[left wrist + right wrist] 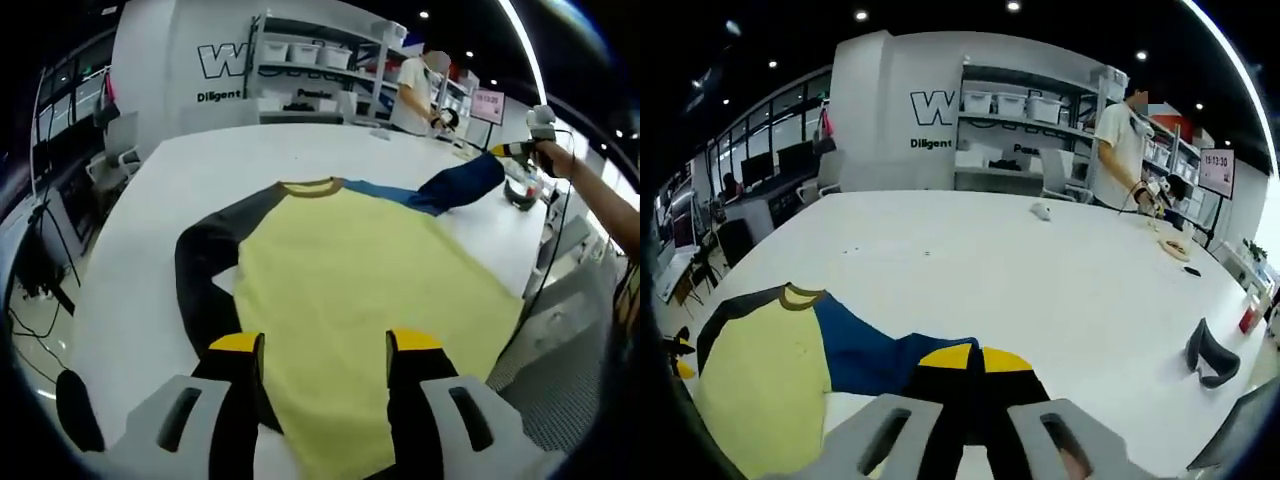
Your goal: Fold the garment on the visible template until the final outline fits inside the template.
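A: Shirt [360, 280] location?
B: Flat on the white tabletop [200, 160], yellow body spread out, black sleeve [200, 275] at one side.
A: Tongs?
B: Left tongs [325, 350] spread wide above the hem. Right tongs [975, 362] pinched together, lifting the blue sleeve [865, 350].

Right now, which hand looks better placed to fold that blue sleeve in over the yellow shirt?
The right. Its gripper is already shut on the blue sleeve, lifted off the white table. The left gripper hovers open over the yellow shirt near its hem, holding nothing.
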